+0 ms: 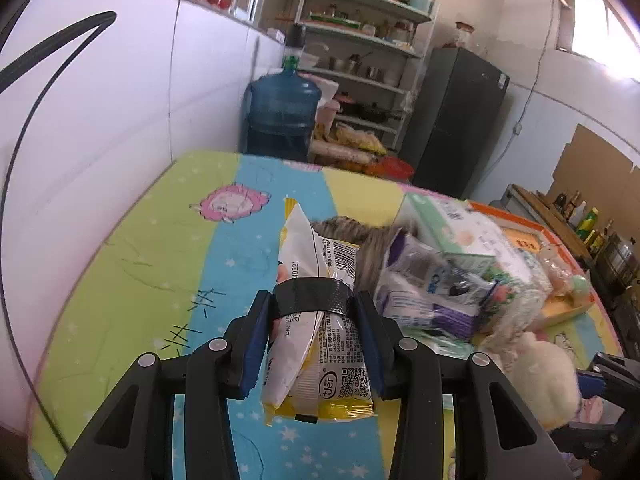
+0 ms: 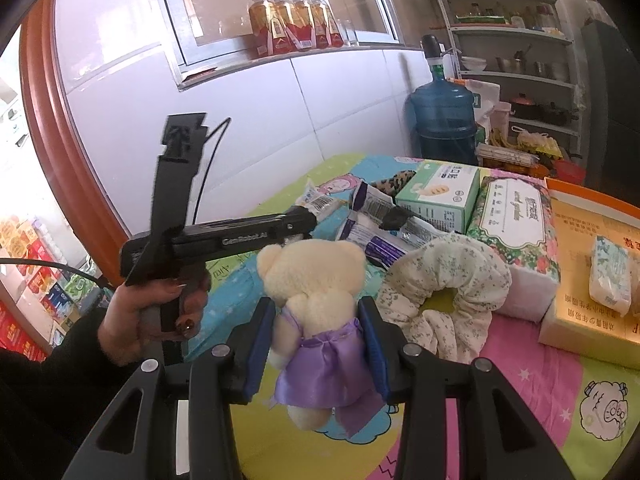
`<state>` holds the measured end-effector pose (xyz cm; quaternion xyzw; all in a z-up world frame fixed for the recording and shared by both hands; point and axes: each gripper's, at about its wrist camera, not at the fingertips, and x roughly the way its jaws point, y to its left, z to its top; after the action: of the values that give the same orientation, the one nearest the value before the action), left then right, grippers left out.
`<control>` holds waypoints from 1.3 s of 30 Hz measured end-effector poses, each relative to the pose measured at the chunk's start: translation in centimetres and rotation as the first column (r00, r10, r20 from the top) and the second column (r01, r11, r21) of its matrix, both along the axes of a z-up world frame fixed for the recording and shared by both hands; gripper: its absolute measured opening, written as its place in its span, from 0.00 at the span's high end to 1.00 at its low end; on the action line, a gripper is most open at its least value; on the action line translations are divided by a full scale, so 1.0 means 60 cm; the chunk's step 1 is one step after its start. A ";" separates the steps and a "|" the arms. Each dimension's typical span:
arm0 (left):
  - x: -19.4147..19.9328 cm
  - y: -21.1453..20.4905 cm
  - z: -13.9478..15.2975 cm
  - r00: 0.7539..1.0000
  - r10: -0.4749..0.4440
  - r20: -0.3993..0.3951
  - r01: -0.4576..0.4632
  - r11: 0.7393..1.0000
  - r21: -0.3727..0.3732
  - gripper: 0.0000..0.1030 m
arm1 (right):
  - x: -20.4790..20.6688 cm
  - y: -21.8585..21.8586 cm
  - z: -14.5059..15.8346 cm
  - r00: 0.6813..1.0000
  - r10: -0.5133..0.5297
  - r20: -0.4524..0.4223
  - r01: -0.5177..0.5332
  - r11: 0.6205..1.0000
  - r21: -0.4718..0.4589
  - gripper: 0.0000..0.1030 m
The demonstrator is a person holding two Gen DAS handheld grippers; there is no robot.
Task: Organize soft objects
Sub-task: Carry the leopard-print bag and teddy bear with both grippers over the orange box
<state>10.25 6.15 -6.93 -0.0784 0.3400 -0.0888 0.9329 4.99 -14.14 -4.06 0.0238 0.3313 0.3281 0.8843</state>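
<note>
The left gripper (image 1: 316,320) was closed on a yellow-and-white snack packet (image 1: 320,336), its blue pads pressed against both sides and the packet lifted clear of the cartoon-print cloth (image 1: 132,248). A band of black tape (image 1: 314,298) was wrapped round the packet's middle. In the right wrist view the left hand (image 2: 148,312) was seen gripping that tool's handle, with the packet at its tip above the cloth's far side.

The right gripper (image 2: 318,340) was clamped on a cream teddy bear (image 2: 316,280) in a purple dress, held at the waist and facing away. Just beyond the bear a floral scrunchie (image 2: 452,292) lay on the cloth. Behind it purple-and-white packets (image 2: 376,228), a green-and-white box (image 2: 440,196) and a floral tissue pack (image 2: 516,220) were crowded together. An orange tray (image 2: 592,240) stood to the right with a small tissue packet (image 2: 612,276) inside.
</note>
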 end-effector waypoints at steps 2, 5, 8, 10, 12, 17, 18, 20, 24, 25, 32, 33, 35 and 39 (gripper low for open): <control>-0.012 -0.002 0.011 1.000 -0.001 0.014 0.001 1.000 -0.001 0.58 | -0.004 -0.002 0.003 1.000 0.001 0.007 -0.001 1.000 0.001 0.58; -0.025 -0.006 0.031 0.999 -0.006 0.037 0.006 1.000 -0.003 0.58 | -0.010 -0.005 0.011 1.000 -0.002 0.021 0.002 1.000 0.003 0.58; -0.043 -0.015 0.050 0.998 -0.019 0.061 0.019 1.000 -0.005 0.58 | -0.017 -0.012 0.019 0.999 -0.012 0.039 0.011 1.000 0.007 0.58; -0.051 -0.025 0.061 0.997 -0.028 0.074 0.029 1.000 -0.003 0.58 | -0.023 -0.022 0.026 0.998 -0.023 0.053 0.023 1.000 0.011 0.58; -0.049 -0.036 0.071 0.996 -0.040 0.083 0.040 0.999 -0.003 0.58 | -0.026 -0.030 0.032 0.997 -0.038 0.064 0.037 0.999 0.014 0.58; -0.052 -0.070 0.087 0.991 -0.088 0.099 0.089 0.996 -0.006 0.58 | -0.030 -0.056 0.045 0.993 -0.080 0.082 0.078 0.997 0.025 0.58; -0.052 -0.082 0.090 0.990 -0.099 0.102 0.100 0.995 -0.005 0.58 | -0.031 -0.062 0.048 0.992 -0.089 0.086 0.087 0.996 0.027 0.58; -0.052 -0.097 0.094 0.987 -0.119 0.107 0.120 0.993 -0.003 0.58 | -0.033 -0.073 0.051 0.990 -0.106 0.092 0.104 0.994 0.030 0.58; -0.049 -0.134 0.105 0.981 -0.156 0.114 0.157 0.988 0.000 0.58 | -0.036 -0.102 0.056 0.985 -0.143 0.100 0.140 0.989 0.037 0.58; -0.047 -0.144 0.105 0.980 -0.163 0.115 0.164 0.986 0.000 0.58 | -0.037 -0.110 0.058 0.983 -0.155 0.103 0.152 0.988 0.036 0.58; -0.032 -0.207 0.115 0.968 -0.224 0.114 0.225 0.974 0.008 0.58 | -0.040 -0.158 0.068 0.967 -0.223 0.123 0.219 0.975 0.043 0.58; -0.029 -0.215 0.116 0.967 -0.230 0.113 0.231 0.973 0.010 0.58 | -0.040 -0.168 0.070 0.964 -0.234 0.126 0.230 0.972 0.046 0.58; -0.025 -0.235 0.118 0.962 -0.247 0.115 0.248 0.969 0.010 0.58 | -0.039 -0.184 0.072 0.959 -0.254 0.129 0.249 0.967 0.051 0.58; -0.013 -0.270 0.125 0.954 -0.274 0.122 0.275 0.961 0.009 0.58 | -0.034 -0.220 0.078 0.946 -0.294 0.137 0.289 0.956 0.057 0.58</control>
<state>9.45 -10.04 0.55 -0.0285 0.2895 -0.2235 0.9303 2.94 -27.34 0.61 0.0646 0.2534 0.2007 0.9441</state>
